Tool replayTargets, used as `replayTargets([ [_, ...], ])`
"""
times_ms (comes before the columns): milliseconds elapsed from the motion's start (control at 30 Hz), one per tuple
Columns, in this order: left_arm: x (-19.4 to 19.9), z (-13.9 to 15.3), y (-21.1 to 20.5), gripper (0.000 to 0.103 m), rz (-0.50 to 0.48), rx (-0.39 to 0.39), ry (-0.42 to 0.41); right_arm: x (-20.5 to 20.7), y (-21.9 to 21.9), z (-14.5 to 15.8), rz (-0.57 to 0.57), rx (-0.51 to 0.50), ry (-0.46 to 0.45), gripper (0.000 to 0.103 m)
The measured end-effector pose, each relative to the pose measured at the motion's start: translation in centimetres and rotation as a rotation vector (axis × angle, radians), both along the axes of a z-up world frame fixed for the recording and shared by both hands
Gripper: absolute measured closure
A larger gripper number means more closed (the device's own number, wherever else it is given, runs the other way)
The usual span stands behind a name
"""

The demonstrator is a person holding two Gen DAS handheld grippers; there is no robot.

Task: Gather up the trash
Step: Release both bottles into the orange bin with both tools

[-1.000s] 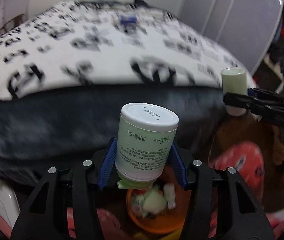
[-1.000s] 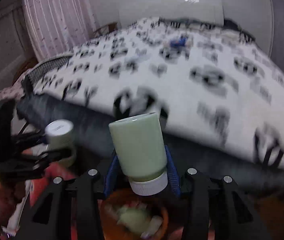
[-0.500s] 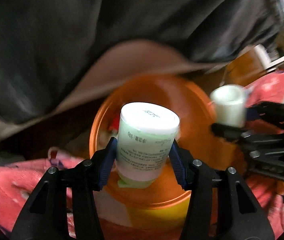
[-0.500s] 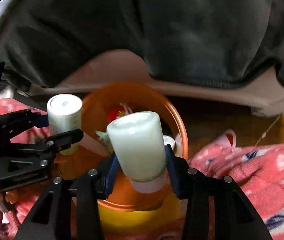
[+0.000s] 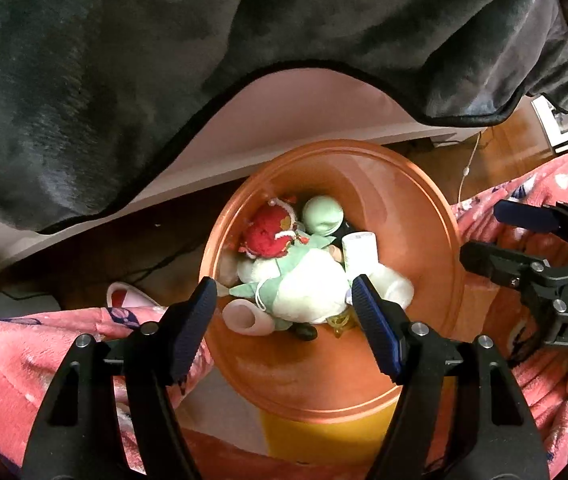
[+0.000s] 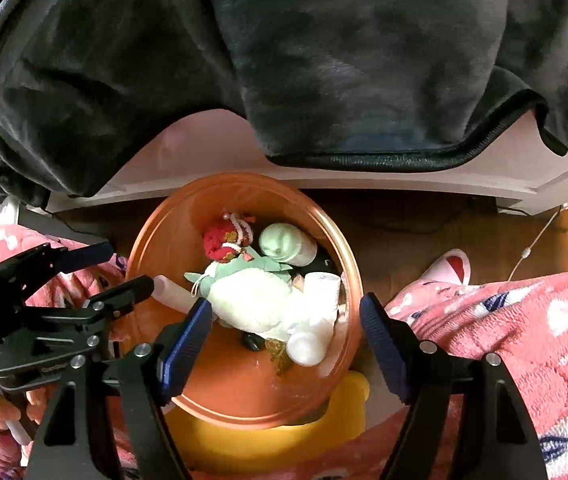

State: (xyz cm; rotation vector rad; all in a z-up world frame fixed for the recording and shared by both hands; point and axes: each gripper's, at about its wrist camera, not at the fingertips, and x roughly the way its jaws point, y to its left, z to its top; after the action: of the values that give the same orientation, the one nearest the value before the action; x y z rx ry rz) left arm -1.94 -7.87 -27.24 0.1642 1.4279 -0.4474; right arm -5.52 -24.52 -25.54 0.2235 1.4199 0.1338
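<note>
While both claws hung spread and empty over the orange bin (image 5: 436, 264), the left claw (image 5: 284, 300) and right claw (image 6: 284, 316) faced its contents: two pale green bottles (image 6: 288, 244) (image 6: 322, 286) lay inside, beside a plush doll (image 5: 304, 288).

A: Where does the bin (image 5: 436, 236) sit?

B: On the floor (image 6: 404, 232), its rim just before the bed frame (image 6: 211, 152), with the blanket (image 6: 284, 60) hanging over that frame at twelve o'clock.

A: And inside?

B: A plush toy (image 6: 259, 300) lies in the middle. One bottle (image 6: 288, 244) lies at one o'clock of it, another bottle (image 6: 320, 320) at four o'clock, against the bin's wall. A tube (image 6: 171, 292) leans at nine o'clock.

A: Around it?

B: A slipper (image 6: 450, 266) at three o'clock on the floor; the left hand-held gripper (image 6: 123, 276) at nine o'clock, over the rim.
</note>
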Motion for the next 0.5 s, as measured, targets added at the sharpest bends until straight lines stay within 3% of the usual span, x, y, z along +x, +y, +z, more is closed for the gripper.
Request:
replayTargets([
  [367, -0.8, 1.9, 0.6, 0.034, 0.016, 0.030, -0.070, -0.4, -0.9, 0.9, -0.023, 0.008, -0.044, 0.028],
  [500, -1.5, 5.0, 1.2, 0.034, 0.014, 0.012, -0.147, -0.8, -1.3, 2.9, -0.032, 0.012, -0.106, 0.027],
])
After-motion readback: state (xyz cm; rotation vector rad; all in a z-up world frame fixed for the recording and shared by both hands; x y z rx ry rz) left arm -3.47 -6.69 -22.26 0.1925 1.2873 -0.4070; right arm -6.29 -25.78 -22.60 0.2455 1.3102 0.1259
